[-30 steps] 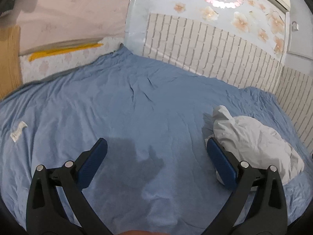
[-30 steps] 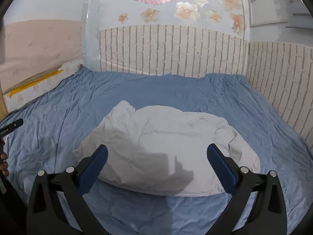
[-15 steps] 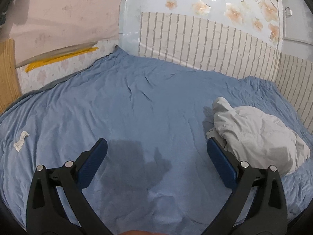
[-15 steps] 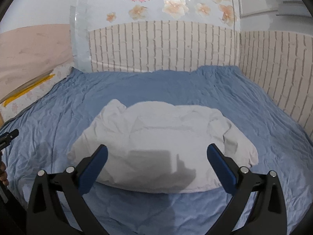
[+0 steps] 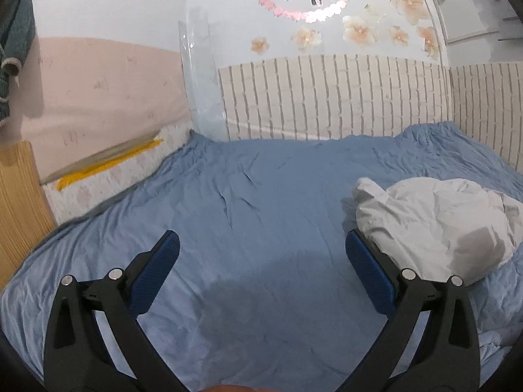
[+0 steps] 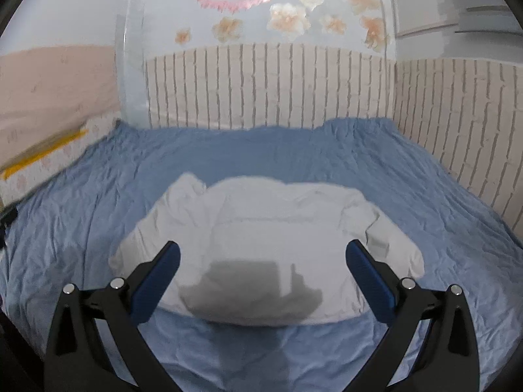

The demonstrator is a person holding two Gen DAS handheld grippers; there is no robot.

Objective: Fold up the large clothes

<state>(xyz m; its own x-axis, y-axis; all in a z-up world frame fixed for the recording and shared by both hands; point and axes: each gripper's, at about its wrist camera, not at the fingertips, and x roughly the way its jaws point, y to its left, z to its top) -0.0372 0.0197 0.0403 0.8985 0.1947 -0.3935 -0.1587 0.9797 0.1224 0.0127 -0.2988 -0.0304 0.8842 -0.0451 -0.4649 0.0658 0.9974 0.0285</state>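
On my right wrist feed I see the white garment (image 6: 271, 238) lying in a loose, rumpled heap on the blue bedsheet (image 6: 425, 189), roughly oval, with soft creases across the top, a bunched fold at its far left corner and a small flap turned up on its right side; I cannot tell what kind of garment it is from this heap. A dark shadow of the rig falls on its near edge. My right gripper (image 6: 261, 254) hovers above that near edge with its blue-padded fingers (image 6: 157, 277) spread wide and gripping nothing, the garment showing in the gap between them and spilling past both fingertips to either side; whether the pads touch the cloth I cannot tell. On the left wrist feed the same garment (image 5: 434, 222) sits to the right, its near left edge just behind the right-hand finger (image 5: 369, 271) of my left gripper (image 5: 261, 254). That gripper is also fully spread and empty, and between its fingers there is only wrinkled bedsheet (image 5: 255, 202) with a shadow on it. The bed runs back to a white brick-pattern wall panel (image 5: 327, 98) with flower stickers (image 5: 356, 27) above it, and a yellow strip (image 5: 108, 163) lies along the mattress edge at the left.
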